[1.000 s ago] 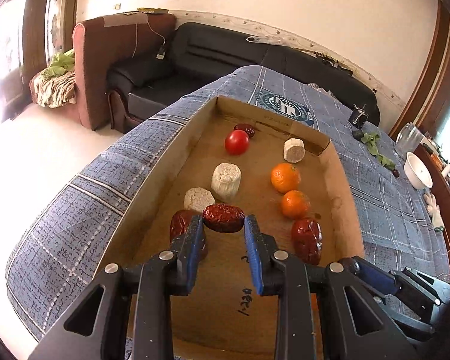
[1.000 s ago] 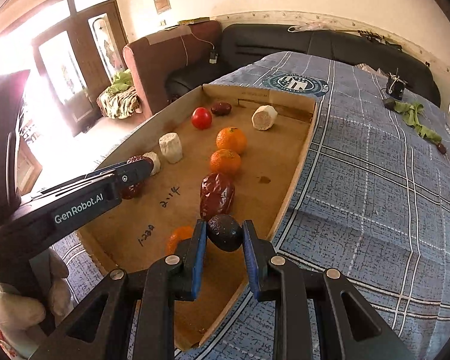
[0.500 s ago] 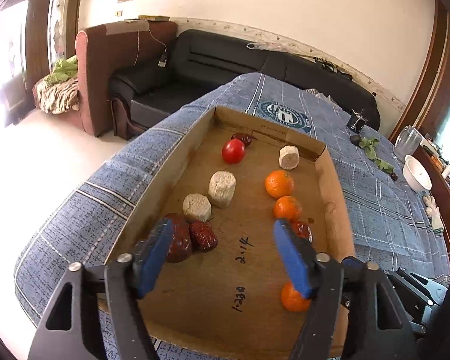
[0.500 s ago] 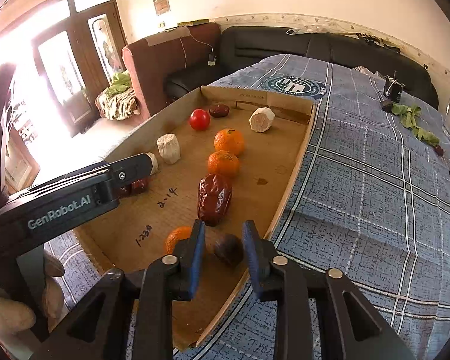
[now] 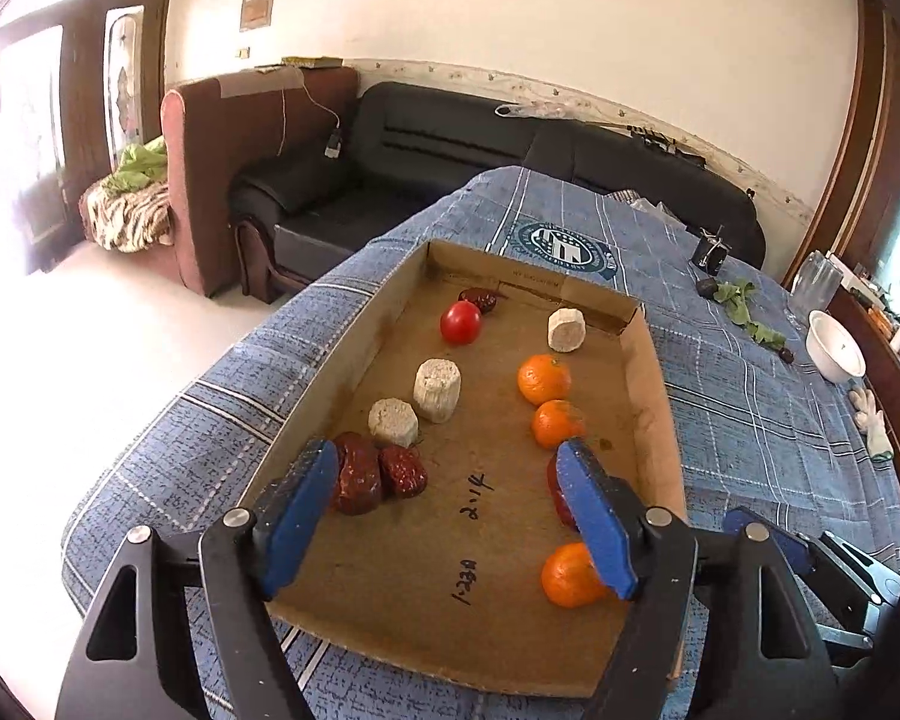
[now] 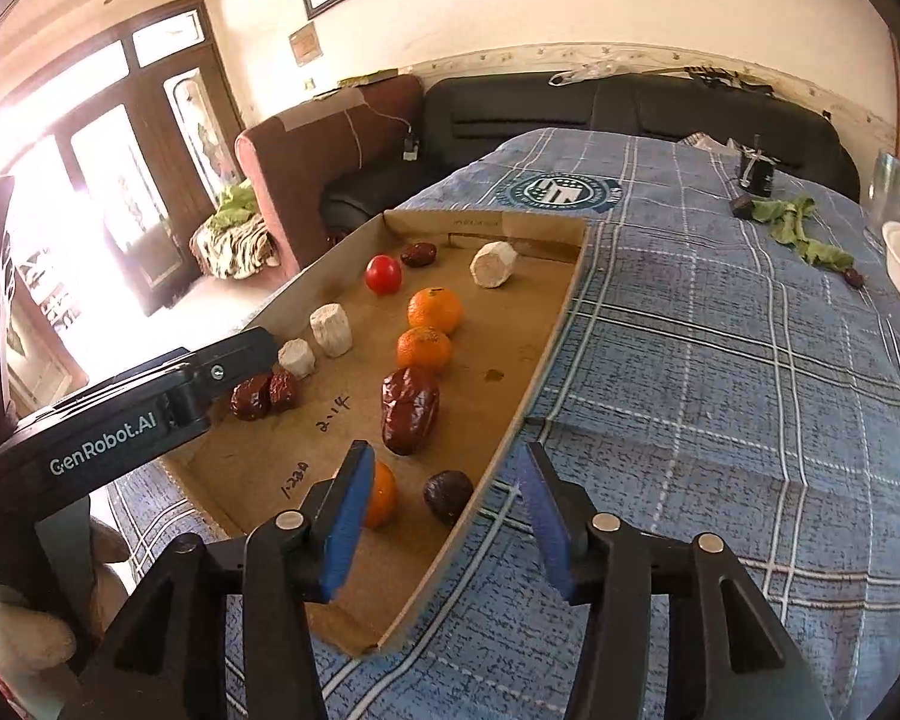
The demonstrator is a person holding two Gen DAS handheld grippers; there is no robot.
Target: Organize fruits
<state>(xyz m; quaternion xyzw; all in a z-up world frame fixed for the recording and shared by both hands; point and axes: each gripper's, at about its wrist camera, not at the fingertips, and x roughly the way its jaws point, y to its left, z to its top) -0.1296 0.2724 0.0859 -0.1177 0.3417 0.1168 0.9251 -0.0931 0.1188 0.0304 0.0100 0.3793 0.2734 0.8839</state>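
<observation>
So we've got both tools spread wide and carrying nothing right now. Starting at the left of the cardboard tray [image 5: 654, 396]: our left gripper [image 5: 450, 516] hangs over the near end, and the pair of red dates [image 5: 375, 477] lies at about 10 o'clock from it, just inside the left pad, touching each other and sitting just below the two pale stubs [image 5: 417, 405]. A second ago one of those dates was pinched between these pads; half a second ago the jaws had already spread and it was down next to its twin, so that drop looks done. Moving right, the oranges [image 6: 429, 330] run in a line up the tray with the big date [image 6: 409, 411] below them, its long axis pointing roughly 12 to 6 o'clock in the right wrist view. Then our right gripper [image 6: 444, 516], jaws apart: the dark little fruit [image 6: 448, 496] sits almost dead centre between the pads, tucked against the tray's right wall, with another orange [image 6: 380, 502] at 9 o'clock behind the left pad. A second ago that dark fruit was squeezed in these pads and lifted, now it's resting on the cardboard. For whatever's next, we'd guess the left one is closer to the stray date [image 5: 479, 300] by the tomato [image 5: 460, 324] at 12 o'clock.
</observation>
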